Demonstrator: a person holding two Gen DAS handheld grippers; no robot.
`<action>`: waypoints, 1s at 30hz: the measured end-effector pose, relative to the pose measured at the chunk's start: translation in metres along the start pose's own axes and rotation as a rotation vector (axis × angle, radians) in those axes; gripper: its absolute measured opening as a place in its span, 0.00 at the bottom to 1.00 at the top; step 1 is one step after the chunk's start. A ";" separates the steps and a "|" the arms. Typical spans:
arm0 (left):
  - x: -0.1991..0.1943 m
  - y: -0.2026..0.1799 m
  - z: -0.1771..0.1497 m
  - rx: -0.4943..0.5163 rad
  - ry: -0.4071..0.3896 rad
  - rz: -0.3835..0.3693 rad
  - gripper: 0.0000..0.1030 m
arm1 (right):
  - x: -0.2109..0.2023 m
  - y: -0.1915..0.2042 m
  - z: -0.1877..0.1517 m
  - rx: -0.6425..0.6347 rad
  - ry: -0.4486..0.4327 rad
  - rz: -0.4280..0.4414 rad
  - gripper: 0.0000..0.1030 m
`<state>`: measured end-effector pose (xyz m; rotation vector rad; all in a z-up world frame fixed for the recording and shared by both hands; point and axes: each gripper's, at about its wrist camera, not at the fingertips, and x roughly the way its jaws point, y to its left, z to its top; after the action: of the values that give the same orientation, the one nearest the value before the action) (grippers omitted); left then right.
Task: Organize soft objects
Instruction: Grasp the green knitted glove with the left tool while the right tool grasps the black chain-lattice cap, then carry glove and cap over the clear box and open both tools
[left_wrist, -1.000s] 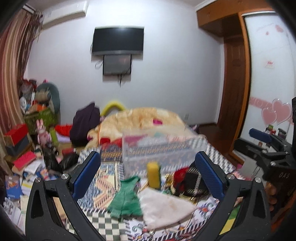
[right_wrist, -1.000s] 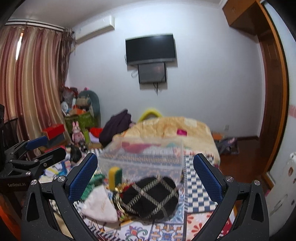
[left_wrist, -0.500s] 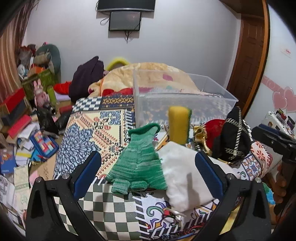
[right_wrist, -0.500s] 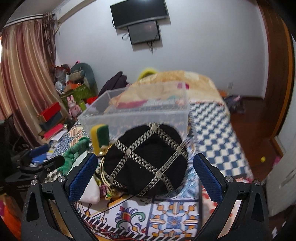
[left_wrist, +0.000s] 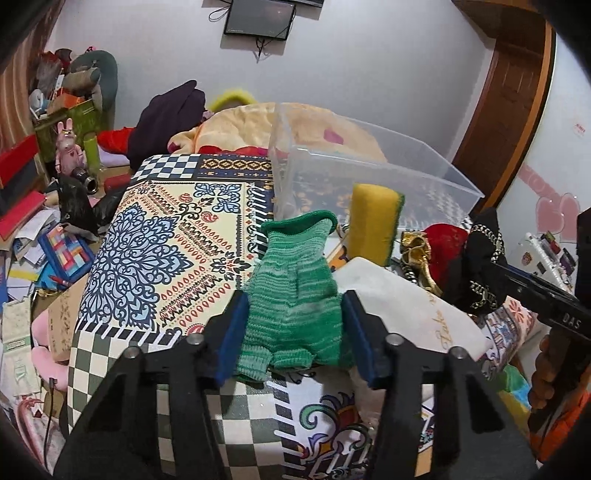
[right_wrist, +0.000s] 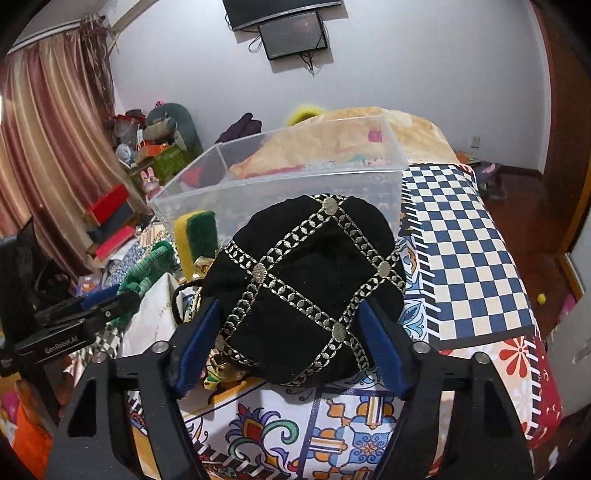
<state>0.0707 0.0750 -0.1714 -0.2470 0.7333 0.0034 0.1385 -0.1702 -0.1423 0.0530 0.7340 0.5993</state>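
- The left hand-held gripper (left_wrist: 293, 325) has just been closing; its blue pads (left_wrist: 232, 338) now sit against both sides of the green knitted glove (left_wrist: 291, 295), which lies on the patterned bed cover (left_wrist: 155, 236).
- The right hand-held gripper (right_wrist: 291, 350) has also been narrowing around the black embroidered pouch (right_wrist: 310, 284); the pads seem to touch it, though firm pressure is hard to judge.
- Both things lie just in front of the clear plastic bin (right_wrist: 280, 184).

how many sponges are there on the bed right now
1. The yellow and green sponge stands on end against the clear plastic bin, behind the green knitted glove. More could be hidden under the pile.
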 end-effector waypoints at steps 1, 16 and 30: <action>-0.001 -0.001 0.000 0.002 -0.002 -0.004 0.44 | 0.000 -0.002 0.000 -0.003 -0.001 -0.001 0.63; -0.028 -0.005 0.006 0.015 -0.050 -0.032 0.12 | -0.019 -0.006 0.005 -0.015 -0.050 0.020 0.15; -0.076 -0.033 0.051 0.076 -0.254 -0.082 0.11 | -0.062 0.001 0.033 -0.059 -0.219 0.002 0.13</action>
<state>0.0507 0.0605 -0.0769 -0.1991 0.4694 -0.0699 0.1230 -0.1972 -0.0789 0.0638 0.5040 0.6059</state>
